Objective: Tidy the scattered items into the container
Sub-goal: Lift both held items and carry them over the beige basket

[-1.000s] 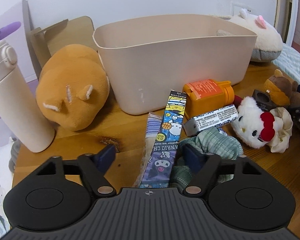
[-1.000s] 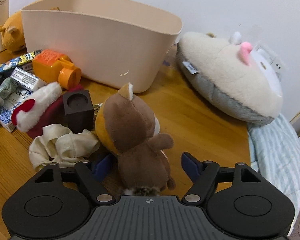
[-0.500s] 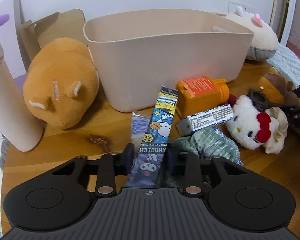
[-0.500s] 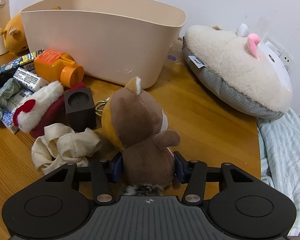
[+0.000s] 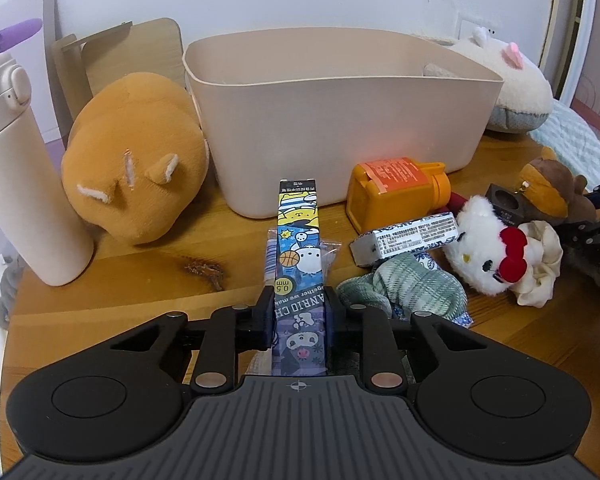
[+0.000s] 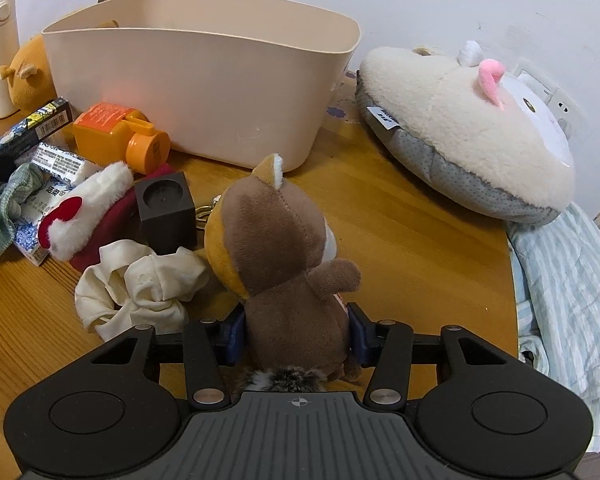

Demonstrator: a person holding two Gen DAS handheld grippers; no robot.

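The beige tub (image 5: 340, 120) stands at the back of the wooden table (image 5: 140, 276); it also shows in the right wrist view (image 6: 204, 92). My left gripper (image 5: 298, 312) is shut on a long cartoon-printed pencil-lead box (image 5: 298, 248) and holds it raised, pointing at the tub. My right gripper (image 6: 296, 332) is shut on a brown plush raccoon (image 6: 284, 264) by its body, lifted slightly above the table. The raccoon also shows at the right of the left wrist view (image 5: 552, 192).
In front of the tub lie an orange bottle (image 5: 396, 188), a silver packet (image 5: 408, 236), a green cloth (image 5: 404, 288), a white kitty plush (image 5: 488, 248), a cream cloth (image 6: 140, 284) and a black cube (image 6: 166, 212). An orange plush (image 5: 136, 160) and a tumbler (image 5: 24, 184) stand left. A cream cushion (image 6: 468, 136) lies right.
Both grippers closed from open, the left on the cartoon box and the right on the brown raccoon. Both have lifted their items a little and drawn back from the tub.
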